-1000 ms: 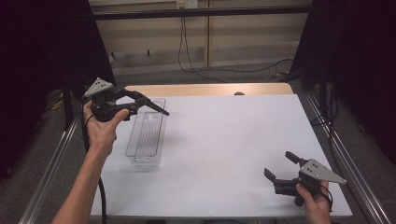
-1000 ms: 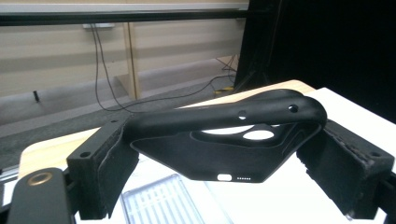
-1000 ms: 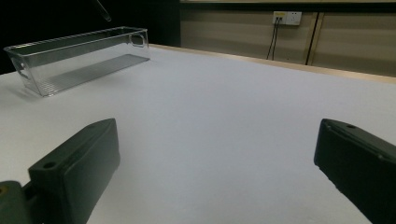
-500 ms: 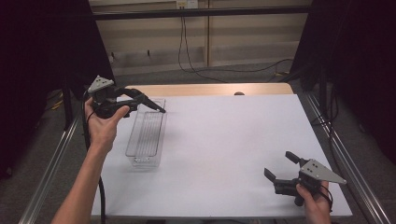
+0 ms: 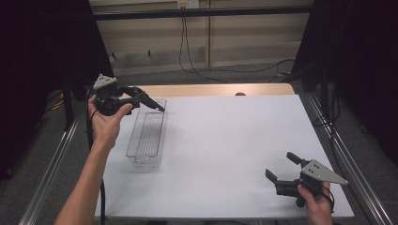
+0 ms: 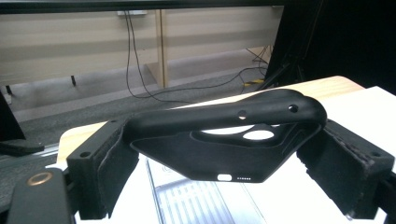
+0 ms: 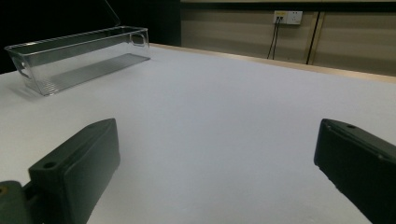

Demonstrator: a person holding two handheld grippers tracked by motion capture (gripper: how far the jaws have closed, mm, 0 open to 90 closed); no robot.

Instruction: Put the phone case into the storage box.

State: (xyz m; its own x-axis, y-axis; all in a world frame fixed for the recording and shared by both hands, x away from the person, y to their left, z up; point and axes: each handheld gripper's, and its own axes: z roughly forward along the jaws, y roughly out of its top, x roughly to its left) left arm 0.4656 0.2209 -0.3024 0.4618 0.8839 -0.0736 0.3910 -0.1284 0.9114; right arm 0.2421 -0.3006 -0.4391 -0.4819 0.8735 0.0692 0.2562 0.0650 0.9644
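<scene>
Since a second ago my left gripper [image 5: 151,104] has drawn back a little toward the far-left corner, carrying the black phone case [image 6: 229,135] with it; my right gripper [image 5: 281,168] has not stirred from the near right of the table [image 5: 234,140].

My left jaws are pinching the phone case across its width — it hangs tilted over the far end of the clear bin [image 5: 148,133], above the rim and not touching it as far as I can tell; my right jaws stand spread apart, holding nothing, just above the white surface.

I judge the step in hand to be lowering the case into the bin; the next move calls for bringing it down between the long walls, lined up with the bin's length, and only then letting the jaws part.

Counted: one phone case, one bin, two grippers — one loaded, one idle.
</scene>
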